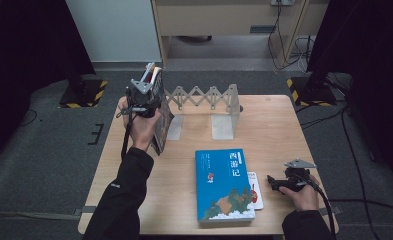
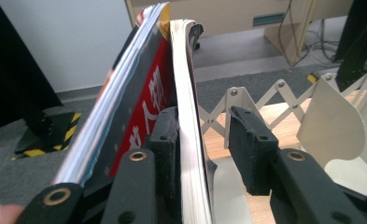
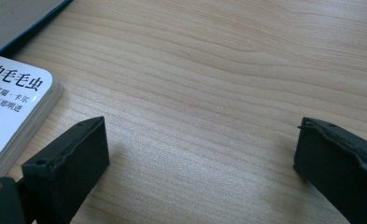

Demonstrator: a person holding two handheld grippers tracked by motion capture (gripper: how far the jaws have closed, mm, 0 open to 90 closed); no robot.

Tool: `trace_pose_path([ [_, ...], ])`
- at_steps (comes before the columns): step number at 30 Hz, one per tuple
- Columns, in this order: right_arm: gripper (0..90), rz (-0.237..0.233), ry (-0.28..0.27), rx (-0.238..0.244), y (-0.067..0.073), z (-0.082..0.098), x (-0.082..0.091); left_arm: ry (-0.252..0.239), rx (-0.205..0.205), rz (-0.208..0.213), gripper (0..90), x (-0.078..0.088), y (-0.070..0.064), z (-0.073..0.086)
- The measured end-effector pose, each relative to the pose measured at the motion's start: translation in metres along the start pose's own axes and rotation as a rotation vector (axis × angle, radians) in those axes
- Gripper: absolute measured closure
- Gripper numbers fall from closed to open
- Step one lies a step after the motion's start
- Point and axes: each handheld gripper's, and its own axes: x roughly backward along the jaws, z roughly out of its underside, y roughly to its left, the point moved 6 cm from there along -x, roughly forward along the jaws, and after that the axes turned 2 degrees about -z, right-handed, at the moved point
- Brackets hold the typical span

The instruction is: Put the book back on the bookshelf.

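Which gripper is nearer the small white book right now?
Right. The right gripper rests on the table just beside the small white book; the left gripper is across the table by the upright books.

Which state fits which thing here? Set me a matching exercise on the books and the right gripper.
Things:
1. blue book
2. small white book
3. upright books
4. right gripper

States:
A. standing at the left end of the rack
B. jaws open, low over the bare table
C. lying flat, mid-table
D. lying at the blue book's right edge

Pairs: 1-C, 2-D, 3-A, 4-B
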Motion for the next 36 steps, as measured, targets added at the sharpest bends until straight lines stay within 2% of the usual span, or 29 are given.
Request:
trace_pose_path([
  [3, 3.4, 0.0, 0.0, 0.003, 0.0, 0.0, 0.0, 0.029, -0.003, -0.013, 64.3, -0.005, -0.001, -0.003],
  [6, 3.5, -0.001, 0.0, 0.004, 0.0, 0.0, 0.0, 0.06, 0.012, -0.015, 66.6, -0.013, -0.001, -0.004],
  [8, 3.4, -0.002, 0.0, 0.003, 0.0, 0.0, 0.0, 0.075, 0.005, -0.025, 71.7, -0.017, -0.001, -0.003],
  [9, 3.4, -0.002, 0.0, 0.003, 0.0, 0.0, 0.0, 0.076, 0.005, -0.022, 78.5, -0.018, -0.001, -0.002],
  [12, 3.4, -0.002, 0.0, 0.003, 0.0, 0.0, 0.0, 0.076, 0.037, -0.001, 81.2, -0.018, 0.002, -0.003],
  [15, 3.4, -0.002, 0.0, 0.004, 0.0, 0.0, 0.0, 0.043, 0.085, 0.019, 81.9, -0.018, 0.007, -0.004],
  [21, 3.4, -0.001, -0.001, 0.005, 0.0, 0.0, 0.0, -0.047, 0.108, 0.025, 82.1, -0.017, 0.008, -0.005],
  [25, 3.4, -0.002, -0.001, 0.004, 0.0, 0.0, 0.0, -0.014, 0.068, 0.005, 82.0, -0.02, 0.006, -0.003],
  [28, 3.4, -0.002, 0.0, 0.003, 0.0, 0.0, 0.0, 0.014, 0.06, -0.009, 81.9, -0.021, 0.007, -0.001],
  [33, 3.4, -0.002, 0.0, 0.004, 0.0, 0.0, 0.0, 0.013, 0.036, -0.034, 80.0, -0.021, 0.009, 0.001],
  [36, 3.4, -0.002, 0.0, 0.004, 0.0, 0.0, 0.0, 0.004, 0.013, -0.047, 74.9, -0.02, 0.009, 0.003],
])
